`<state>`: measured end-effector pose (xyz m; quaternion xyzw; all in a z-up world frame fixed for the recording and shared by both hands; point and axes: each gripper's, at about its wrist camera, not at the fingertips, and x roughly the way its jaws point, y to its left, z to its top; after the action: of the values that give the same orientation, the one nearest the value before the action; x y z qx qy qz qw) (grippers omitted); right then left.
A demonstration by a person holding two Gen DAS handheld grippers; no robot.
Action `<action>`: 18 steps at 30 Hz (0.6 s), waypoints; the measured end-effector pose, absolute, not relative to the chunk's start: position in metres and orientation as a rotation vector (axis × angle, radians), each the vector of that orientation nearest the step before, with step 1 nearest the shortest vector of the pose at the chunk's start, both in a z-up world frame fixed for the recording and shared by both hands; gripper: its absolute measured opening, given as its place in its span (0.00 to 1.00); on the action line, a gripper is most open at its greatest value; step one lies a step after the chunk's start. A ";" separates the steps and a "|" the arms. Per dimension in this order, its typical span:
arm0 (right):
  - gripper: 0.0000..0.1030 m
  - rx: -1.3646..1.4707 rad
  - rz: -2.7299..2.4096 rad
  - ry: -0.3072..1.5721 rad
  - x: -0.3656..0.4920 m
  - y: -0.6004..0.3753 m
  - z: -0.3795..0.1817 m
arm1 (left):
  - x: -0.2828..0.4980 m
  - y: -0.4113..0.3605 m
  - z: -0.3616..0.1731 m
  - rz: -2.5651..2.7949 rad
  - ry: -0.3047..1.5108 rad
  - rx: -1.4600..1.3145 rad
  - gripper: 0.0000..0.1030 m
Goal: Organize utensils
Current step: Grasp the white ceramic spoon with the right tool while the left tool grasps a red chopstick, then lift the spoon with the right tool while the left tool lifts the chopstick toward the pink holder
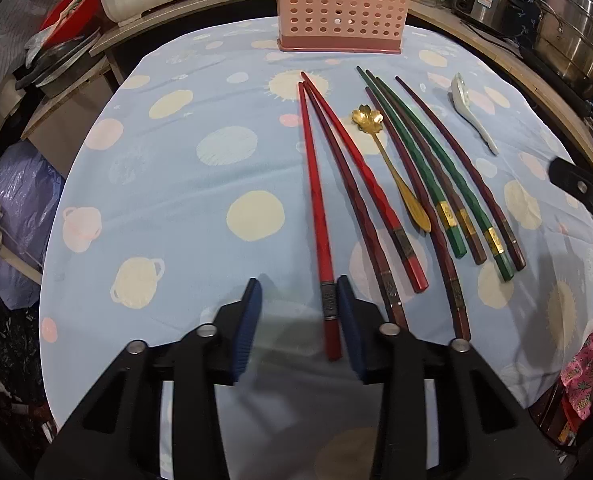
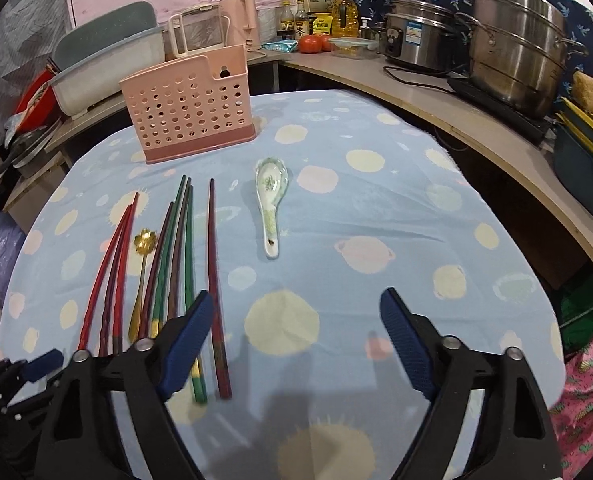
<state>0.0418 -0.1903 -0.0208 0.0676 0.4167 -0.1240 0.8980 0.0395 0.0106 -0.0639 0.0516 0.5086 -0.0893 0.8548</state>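
Note:
Several red, dark red and green chopsticks lie side by side on the blue dotted tablecloth. A gold flower spoon lies among them and a white ceramic spoon lies to their right. A pink perforated utensil holder stands at the far edge. My left gripper is open, low over the table, with the thick end of the leftmost red chopstick between its fingers, close to the right finger. My right gripper is open and empty, right of the chopsticks, with the ceramic spoon and the holder ahead.
A wooden counter curves round the table's back and right, with steel pots, a rice cooker, bottles and tomatoes. A white tub and kettles stand at the back left. Clutter sits left of the table.

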 end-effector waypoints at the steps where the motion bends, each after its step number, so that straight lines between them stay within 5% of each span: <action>1: 0.66 0.140 -0.253 0.867 0.051 -0.192 -0.024 | 0.042 0.012 -0.063 -0.190 1.071 0.101 0.25; 5: 0.54 0.157 -0.216 0.891 0.081 -0.195 -0.037 | 0.050 0.018 -0.062 -0.206 1.089 0.057 0.08; 15: 0.29 0.140 -0.178 0.945 0.123 -0.196 -0.071 | 0.055 0.022 -0.063 -0.225 1.106 0.021 0.07; 18: 0.12 0.129 -0.176 0.939 0.121 -0.196 -0.071 | 0.055 0.022 -0.062 -0.223 1.108 0.021 0.07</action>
<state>0.1215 -0.1961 -0.0709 0.0622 0.4514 -0.0846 0.8861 0.0550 0.0215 -0.0625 0.0101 0.5248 -0.1058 0.8446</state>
